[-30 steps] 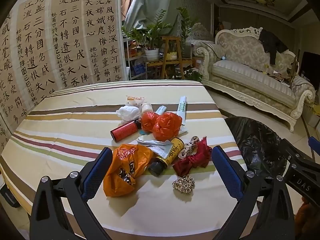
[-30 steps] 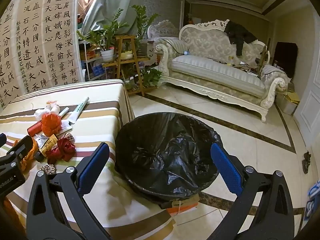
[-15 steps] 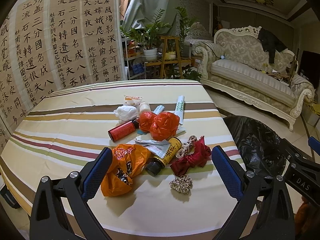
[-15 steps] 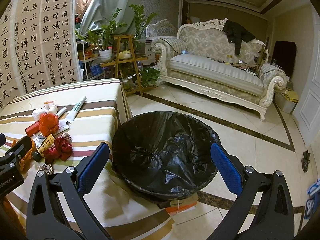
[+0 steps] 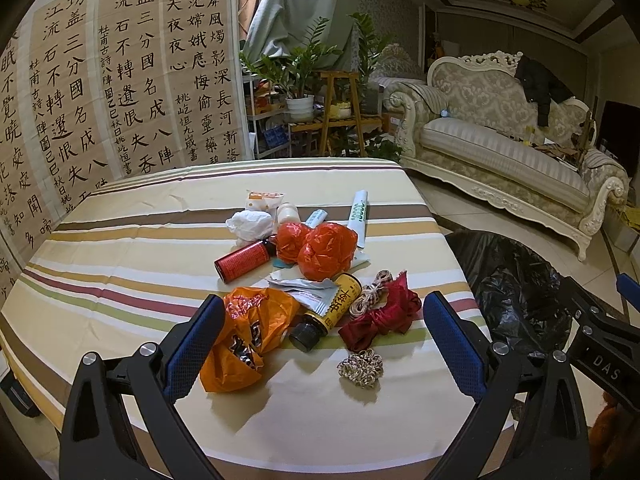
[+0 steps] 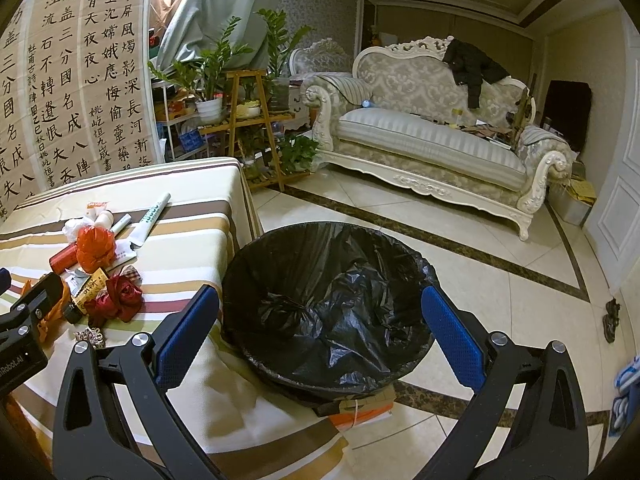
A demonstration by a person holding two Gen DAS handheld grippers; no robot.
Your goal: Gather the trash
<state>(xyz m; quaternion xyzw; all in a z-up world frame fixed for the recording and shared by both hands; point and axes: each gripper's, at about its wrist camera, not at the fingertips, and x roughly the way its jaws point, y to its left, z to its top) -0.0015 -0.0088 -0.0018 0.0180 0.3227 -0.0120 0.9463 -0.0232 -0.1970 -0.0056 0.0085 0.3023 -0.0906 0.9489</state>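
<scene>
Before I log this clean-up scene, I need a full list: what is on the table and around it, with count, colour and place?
orange plastic bag: 1, orange, near table edge, between the left gripper's fingers in view
red crumpled bags: 2, red-orange, pile centre
red bottle: 1, lying left of the crumpled bags
yellow-label bottle: 1, dark cap, lying mid-pile
red ribbon: 1, dark red, right of that bottle
metallic scrunch: 1, silvery, nearest edge
white tube: 1, green print, far right of pile
white wad: 1, far left of pile
table: 1, striped cloth
bin: 1, black liner, on floor beside table
sofa: 1, cream, behind
left gripper: open, over table
right gripper: open, over bin
</scene>
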